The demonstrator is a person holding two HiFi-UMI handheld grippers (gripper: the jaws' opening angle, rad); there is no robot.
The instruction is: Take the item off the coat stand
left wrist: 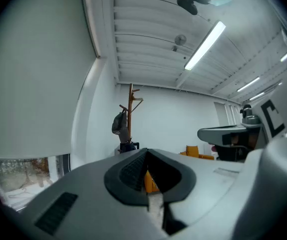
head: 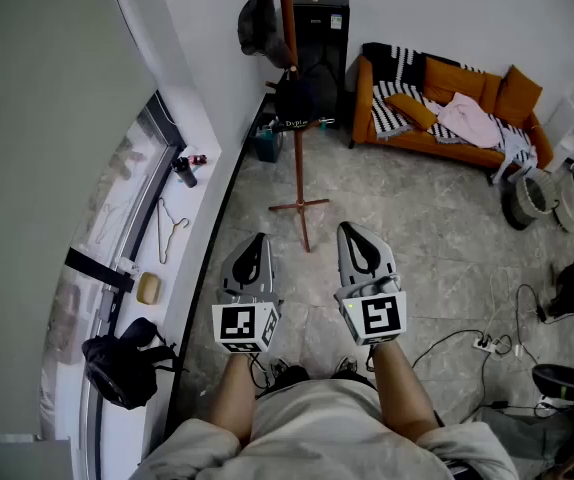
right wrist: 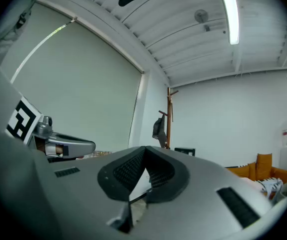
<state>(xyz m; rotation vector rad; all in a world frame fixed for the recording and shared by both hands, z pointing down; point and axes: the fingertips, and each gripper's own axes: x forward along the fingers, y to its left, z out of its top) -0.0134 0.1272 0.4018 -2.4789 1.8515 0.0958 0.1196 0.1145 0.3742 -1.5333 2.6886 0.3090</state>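
Head view first: two tools sit side by side low in the frame, the grey left gripper (head: 255, 240) and the grey right gripper (head: 353, 230). Each has its jaws pressed together with nothing in them. Well ahead on the stone floor is the tall brown wooden coat stand (head: 295, 138), carrying two things: a dark grey bag (head: 258, 23) on an upper peg and a black bag (head: 303, 96) lower down the pole. Only this view gets the white windowsill (head: 189, 268), with one wire hanger (head: 168, 230) and one black backpack (head: 117, 363), plus the whole orange sofa (head: 437, 118).

Left gripper view: jaws closed up, empty. The coat stand (left wrist: 130, 109) is far off with the dark grey bag (left wrist: 119, 123) on it, and the right gripper (left wrist: 201, 133) pokes in from the side. You also get a ceiling strip light (left wrist: 205, 45), which the head view misses.

Right gripper view: jaws together too. Same coat stand (right wrist: 169, 119) and dark grey bag (right wrist: 158, 126), with the left gripper (right wrist: 91, 146) alongside.
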